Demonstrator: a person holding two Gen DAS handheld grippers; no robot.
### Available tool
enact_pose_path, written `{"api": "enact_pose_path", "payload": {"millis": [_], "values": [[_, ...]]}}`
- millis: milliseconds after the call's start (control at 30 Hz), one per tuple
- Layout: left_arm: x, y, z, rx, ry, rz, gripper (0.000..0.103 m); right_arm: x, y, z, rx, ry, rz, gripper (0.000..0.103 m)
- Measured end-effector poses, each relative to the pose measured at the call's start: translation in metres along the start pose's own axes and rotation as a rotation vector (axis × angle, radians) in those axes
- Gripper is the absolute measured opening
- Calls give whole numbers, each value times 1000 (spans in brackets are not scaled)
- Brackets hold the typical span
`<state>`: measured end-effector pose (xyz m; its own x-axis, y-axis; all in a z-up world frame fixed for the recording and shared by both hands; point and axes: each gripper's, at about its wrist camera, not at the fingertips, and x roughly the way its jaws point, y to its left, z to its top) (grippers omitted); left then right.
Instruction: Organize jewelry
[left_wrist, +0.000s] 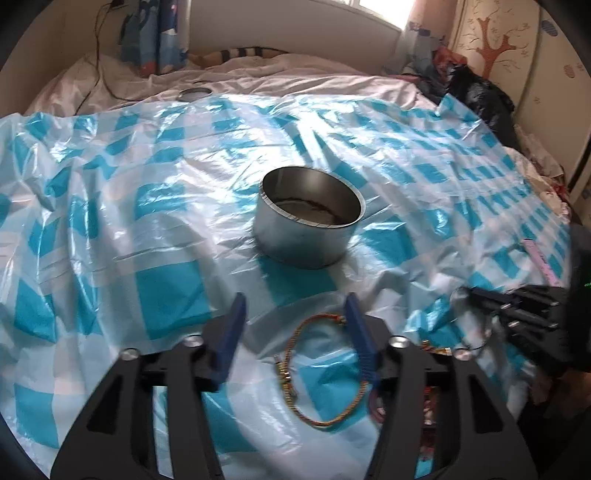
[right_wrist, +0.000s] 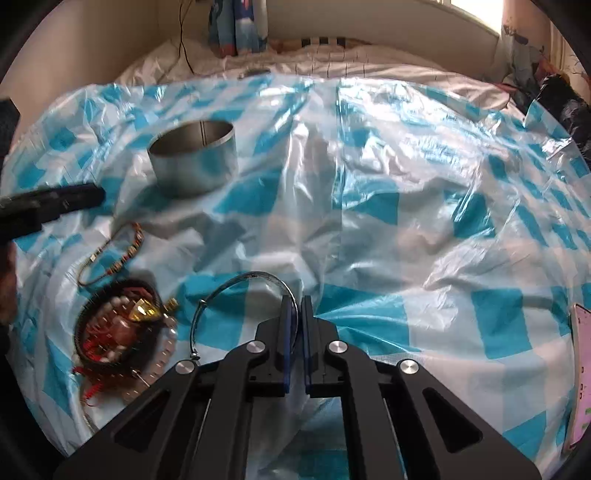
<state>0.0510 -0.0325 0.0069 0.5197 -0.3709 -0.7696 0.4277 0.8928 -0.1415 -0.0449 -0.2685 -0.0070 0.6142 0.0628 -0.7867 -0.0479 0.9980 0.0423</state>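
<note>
Low, right hand-held gripper (right_wrist: 295, 306) pinches silver bangle (right_wrist: 236, 291).

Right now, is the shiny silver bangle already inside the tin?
No, the silver bangle is pinched between the right gripper fingers, away from the round tin.

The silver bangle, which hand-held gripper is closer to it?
Right. The right hand-held gripper is shut on the silver bangle. The left hand-held gripper is open over a braided bracelet, apart from the bangle.
</note>
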Motion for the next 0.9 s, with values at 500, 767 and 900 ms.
{"api": "enact_pose_path", "payload": {"millis": [500, 767, 900], "values": [[42, -6, -18, 33, 166, -36, 10, -24, -7, 20, 94, -143, 109, 5], [0, -4, -5, -4, 43, -186, 6, -30, -10, 25, 127, -185, 157, 5], [-14, 2, 14, -51, -26, -250, 6, -28, -5, 44, 149, -204, 206, 5]]}}
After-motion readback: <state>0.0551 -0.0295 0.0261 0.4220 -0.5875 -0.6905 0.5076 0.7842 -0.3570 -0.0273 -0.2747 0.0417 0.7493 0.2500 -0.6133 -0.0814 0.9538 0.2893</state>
